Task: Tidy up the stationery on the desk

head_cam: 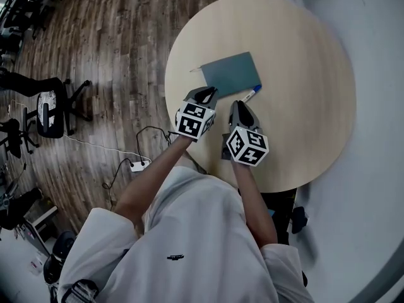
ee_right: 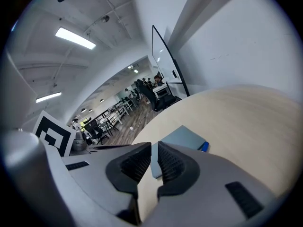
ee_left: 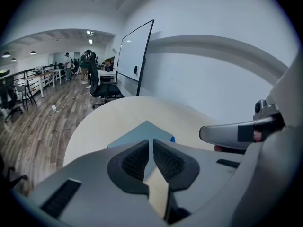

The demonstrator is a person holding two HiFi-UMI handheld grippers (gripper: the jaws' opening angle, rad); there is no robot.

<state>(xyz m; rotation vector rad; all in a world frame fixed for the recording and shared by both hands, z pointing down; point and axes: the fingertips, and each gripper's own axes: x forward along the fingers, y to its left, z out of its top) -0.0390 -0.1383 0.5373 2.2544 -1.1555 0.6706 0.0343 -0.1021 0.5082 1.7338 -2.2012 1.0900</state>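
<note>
The grey-blue notebook (head_cam: 230,73) lies flat on the round table (head_cam: 303,74), toward 10 o'clock from the table's middle. A pen (head_cam: 251,94) with a blue end lies touching or just beside the notebook's corner at 4 o'clock.

The left gripper (head_cam: 207,92) and right gripper (head_cam: 238,105) hover side by side just short of both, each with its jaws nearly together and nothing between them.

The notebook looks thin, light and fairly stiff. Lying flush, it probably offers no grip from above, so 1 jaw would need to slip under an edge or the near corner at 6 o'clock. The pen is likely light, smooth and apt to roll; take it across the middle of the barrel. Whether it has a clip I cannot tell.

The table edge curves close behind the notebook at 9 to 10 o'clock. The bare top from 1 to 5 o'clock gives ample room.
</note>
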